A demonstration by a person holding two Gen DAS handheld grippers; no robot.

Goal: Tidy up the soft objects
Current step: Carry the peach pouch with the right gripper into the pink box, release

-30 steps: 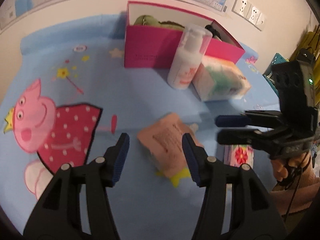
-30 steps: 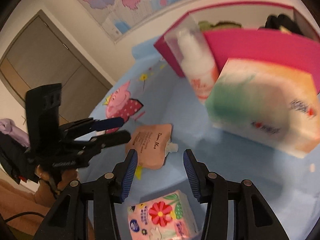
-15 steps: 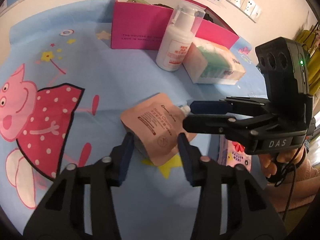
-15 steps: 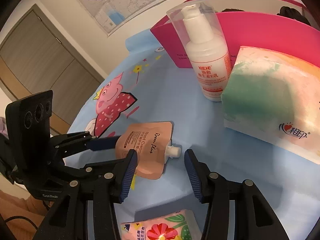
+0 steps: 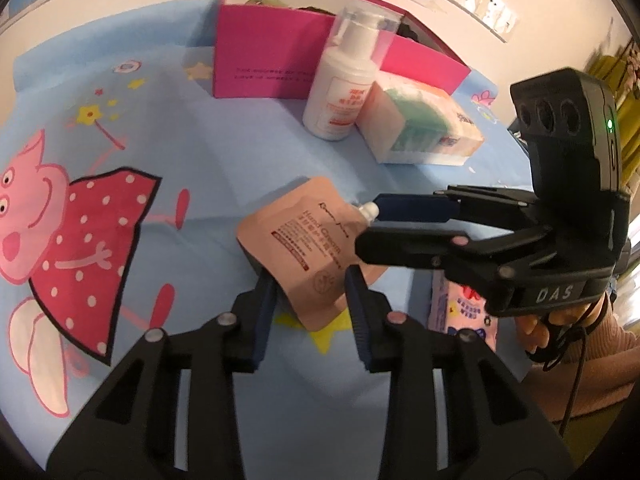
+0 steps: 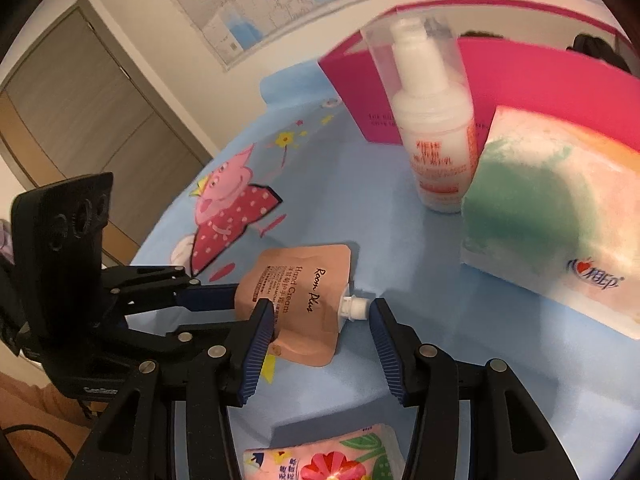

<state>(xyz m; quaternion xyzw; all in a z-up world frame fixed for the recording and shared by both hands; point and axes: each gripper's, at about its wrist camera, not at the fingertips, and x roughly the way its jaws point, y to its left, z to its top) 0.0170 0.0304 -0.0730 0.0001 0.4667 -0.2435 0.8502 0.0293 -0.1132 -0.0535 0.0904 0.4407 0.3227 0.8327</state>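
Observation:
A peach hand-cream pouch (image 5: 308,240) with a white spout (image 6: 354,306) lies on the blue cartoon cloth (image 5: 160,140). My left gripper (image 5: 310,308) has its jaws closing on the pouch's near corner, and both blue pads touch its edges. In the right wrist view the left gripper (image 6: 224,310) reaches in from the left, one finger behind the pouch (image 6: 304,292). My right gripper (image 6: 320,342) stands open around the spout end, its left pad in front of the pouch. In the left wrist view the right gripper (image 5: 368,226) comes in from the right.
A pink open box (image 5: 272,64) stands at the back with a white lotion bottle (image 5: 340,92) and a large tissue pack (image 5: 420,128) before it. A small floral tissue packet (image 6: 332,460) lies near the right gripper. A person's hand (image 5: 536,332) holds that gripper.
The left jaws have narrowed from wide apart onto the pouch's corner. The right gripper has come forward from the floral packet to the pouch's spout end.

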